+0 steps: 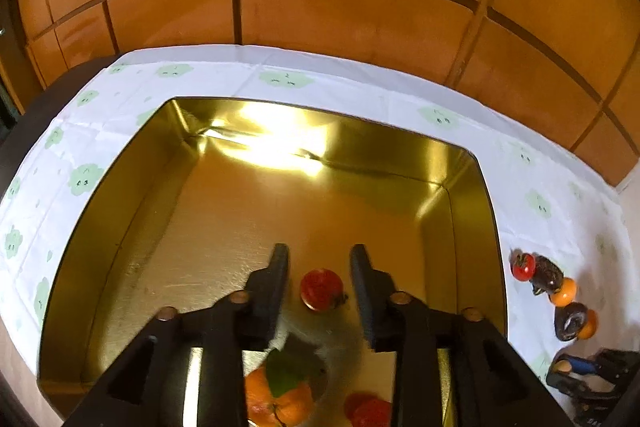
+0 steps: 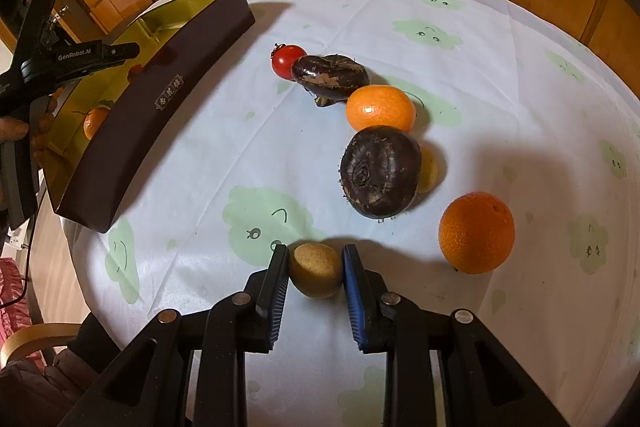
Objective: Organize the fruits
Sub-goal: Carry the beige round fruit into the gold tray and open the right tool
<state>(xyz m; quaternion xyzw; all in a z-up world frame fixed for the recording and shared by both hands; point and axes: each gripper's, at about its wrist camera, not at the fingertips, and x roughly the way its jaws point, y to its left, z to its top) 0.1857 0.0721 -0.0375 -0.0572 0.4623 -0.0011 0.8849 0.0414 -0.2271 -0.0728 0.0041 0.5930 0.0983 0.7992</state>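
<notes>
A tomato [image 1: 322, 289] is lying in the gold tin [image 1: 120, 195], loose between the released left claw [image 1: 320, 255]. The right claw [image 2: 316, 255] is clenching a yellow fruit [image 2: 316, 269] on the tabletop [image 2: 200, 155], near the orange [image 2: 476, 231].

We see open golden floor across the upper half of the tin [image 1: 120, 195], walled on every side. At the bottom of the left wrist view a small tomato [image 1: 322, 289], a leafy mandarin [image 1: 276, 401] and a red fruit [image 1: 368, 413] crowd the near end. In the right wrist view the tablecloth [image 2: 224, 131] lies bare between the tin's dark wall at left and the fruit chain centre-right: cherry tomato [image 2: 287, 61], dark fruit [image 2: 332, 73], tangerine [image 2: 380, 109], round dark fruit [image 2: 380, 171], orange [image 2: 476, 233].
</notes>
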